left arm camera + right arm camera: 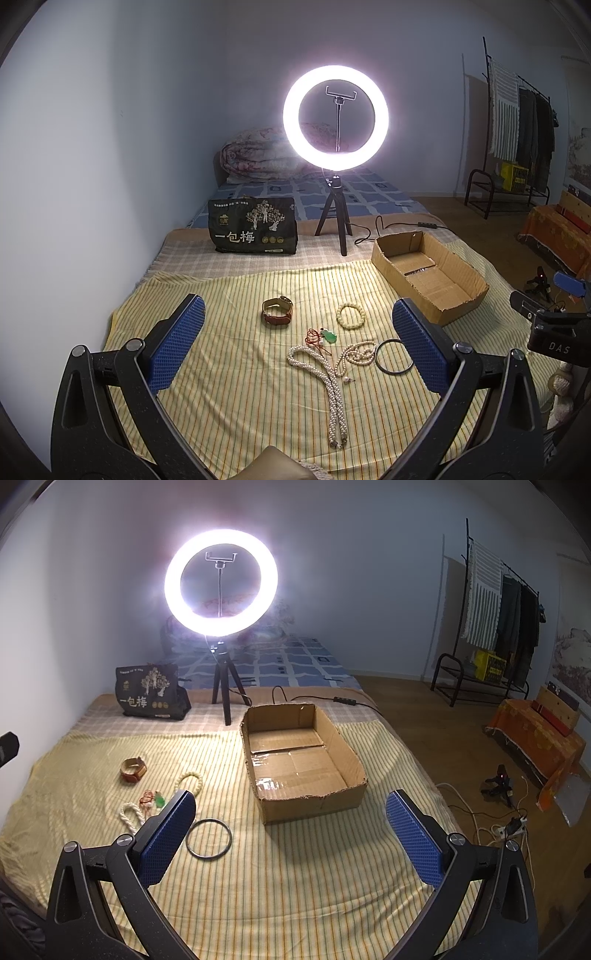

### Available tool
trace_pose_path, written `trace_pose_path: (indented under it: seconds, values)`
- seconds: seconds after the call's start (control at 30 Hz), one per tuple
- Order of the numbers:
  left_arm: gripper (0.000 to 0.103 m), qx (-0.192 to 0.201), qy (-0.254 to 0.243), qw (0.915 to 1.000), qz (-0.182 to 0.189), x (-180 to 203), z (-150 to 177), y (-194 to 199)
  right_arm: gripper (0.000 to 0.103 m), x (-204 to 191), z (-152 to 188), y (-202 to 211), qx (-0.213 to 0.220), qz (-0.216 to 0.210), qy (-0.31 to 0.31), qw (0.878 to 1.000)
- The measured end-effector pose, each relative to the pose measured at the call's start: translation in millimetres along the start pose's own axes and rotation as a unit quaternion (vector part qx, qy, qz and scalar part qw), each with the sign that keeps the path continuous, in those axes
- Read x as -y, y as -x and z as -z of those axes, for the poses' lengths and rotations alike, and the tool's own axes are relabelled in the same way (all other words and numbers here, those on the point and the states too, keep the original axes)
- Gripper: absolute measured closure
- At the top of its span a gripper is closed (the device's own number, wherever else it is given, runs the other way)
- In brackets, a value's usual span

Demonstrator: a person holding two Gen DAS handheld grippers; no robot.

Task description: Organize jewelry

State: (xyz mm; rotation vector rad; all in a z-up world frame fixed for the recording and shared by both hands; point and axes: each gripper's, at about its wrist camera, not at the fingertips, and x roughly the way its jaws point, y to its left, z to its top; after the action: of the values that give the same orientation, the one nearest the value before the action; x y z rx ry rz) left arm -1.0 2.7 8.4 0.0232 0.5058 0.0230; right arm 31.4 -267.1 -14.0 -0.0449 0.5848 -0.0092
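Observation:
Jewelry lies on a yellow striped cloth [229,398]: a brown-strapped watch [277,311], a cream bead bracelet [350,316], a green pendant on red cord [328,336], a long pearl necklace [334,391], a smaller pearl strand [358,356] and a dark bangle [393,357]. An empty cardboard box [428,275] stands at the right. My left gripper [297,334] hangs open above the jewelry, holding nothing. In the right wrist view my right gripper [290,825] is open and empty in front of the box [303,757], with the bangle [209,838] beside its left finger.
A lit ring light on a tripod [335,118] stands behind the cloth, its cable [391,225] trailing right. A dark printed bag [253,226] sits at the back left. Folded bedding [258,155] lies against the wall. A clothes rack [495,627] and floor cables [491,823] are at the right.

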Motion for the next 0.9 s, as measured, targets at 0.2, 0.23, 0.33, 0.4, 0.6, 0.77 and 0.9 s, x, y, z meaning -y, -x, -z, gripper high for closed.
trace_pose_path:
  seconds: [0.2, 0.23, 0.33, 0.4, 0.6, 0.77, 0.9]
  values:
    - [0.000, -0.008, -0.001, 1.0000, 0.001, 4.5, 6.6, -4.9, 0.001, -1.7, -1.1, -1.2, -0.001, 0.001, 0.003, 1.000]
    - [0.000, -0.010, -0.001, 1.0000, 0.001, 4.6, 6.8, -5.3, 0.001, -2.0, -1.2, -1.4, -0.001, 0.002, 0.004, 1.000]
    - [0.000, -0.018, 0.001, 0.9998, 0.003, 1.7, 8.9, -10.7, 0.001, -2.2, -1.5, -1.8, -0.003, 0.004, 0.004, 1.000]
    - [0.000, -0.025, 0.001, 0.9997, 0.003, -0.1, 9.6, -13.9, 0.001, -2.6, -1.5, -2.7, -0.004, 0.005, 0.005, 1.000]
    - [0.000, -0.067, 0.011, 0.9977, 0.010, -15.5, 18.0, -30.2, 0.001, -6.1, 2.5, -11.3, -0.020, -0.009, 0.023, 0.999]
    - [0.000, -0.116, 0.009, 0.9929, 0.025, -27.7, 29.8, -49.0, 0.001, -11.8, 13.0, -17.8, -0.020, -0.033, 0.063, 0.997]
    - [0.000, -0.157, 0.011, 0.9863, 0.047, -35.1, 43.0, -65.3, 0.001, -19.7, 23.5, -32.8, -0.049, -0.080, 0.092, 0.991]
